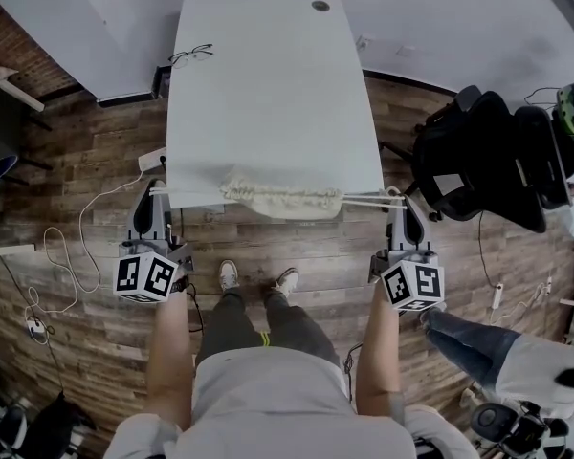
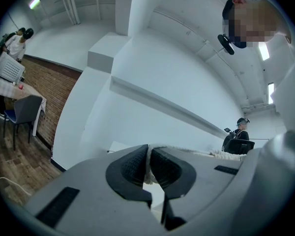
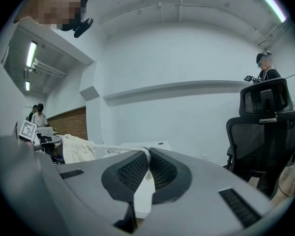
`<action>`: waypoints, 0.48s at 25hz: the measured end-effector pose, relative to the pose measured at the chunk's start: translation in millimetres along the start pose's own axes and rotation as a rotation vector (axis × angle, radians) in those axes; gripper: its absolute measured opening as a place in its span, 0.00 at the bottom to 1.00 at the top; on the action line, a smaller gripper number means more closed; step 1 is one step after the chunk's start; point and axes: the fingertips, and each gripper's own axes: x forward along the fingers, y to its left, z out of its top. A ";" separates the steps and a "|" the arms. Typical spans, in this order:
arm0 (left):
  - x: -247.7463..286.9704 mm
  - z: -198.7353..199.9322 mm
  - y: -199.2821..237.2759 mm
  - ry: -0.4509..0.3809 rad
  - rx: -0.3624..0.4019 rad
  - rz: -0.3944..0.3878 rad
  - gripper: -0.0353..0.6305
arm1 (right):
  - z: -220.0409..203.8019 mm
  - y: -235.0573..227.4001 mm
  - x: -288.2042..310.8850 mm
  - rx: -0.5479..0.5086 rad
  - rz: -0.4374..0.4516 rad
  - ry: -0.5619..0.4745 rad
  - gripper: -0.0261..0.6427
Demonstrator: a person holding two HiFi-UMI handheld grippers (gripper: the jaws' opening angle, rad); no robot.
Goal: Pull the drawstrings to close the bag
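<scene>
Shirt (image 1: 268, 400): light grey, short sleeves.
Trousers (image 1: 231, 323): dark, yellow stripes on one leg.
Shoes (image 1: 229, 274): white.
Tools: left gripper (image 1: 153, 191) and right gripper (image 1: 395, 197), grey shells, black ribbed fingers (image 2: 131, 167), black-and-white marker cubes (image 1: 148, 275).

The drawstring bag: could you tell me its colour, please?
Cream, off-white cloth; the bag shows best in the head view.

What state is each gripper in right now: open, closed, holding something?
Left gripper: closed on the left drawstring.
Right gripper: closed on the right drawstring.

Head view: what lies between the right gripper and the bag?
Only the drawstrings, pulled taut from the bag to the right gripper, which is shut on them. The head view shows nothing else along that stretch.
</scene>
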 end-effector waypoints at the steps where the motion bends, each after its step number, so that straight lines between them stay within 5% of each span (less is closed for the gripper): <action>1: -0.2 -0.7 0.4 0.001 -0.005 0.003 0.08 | 0.2 -0.3 -0.1 -0.002 0.000 0.001 0.09; 12: 0.7 -4.6 4.0 0.004 -0.003 0.022 0.08 | -0.5 -5.1 4.5 -0.011 -0.017 0.010 0.09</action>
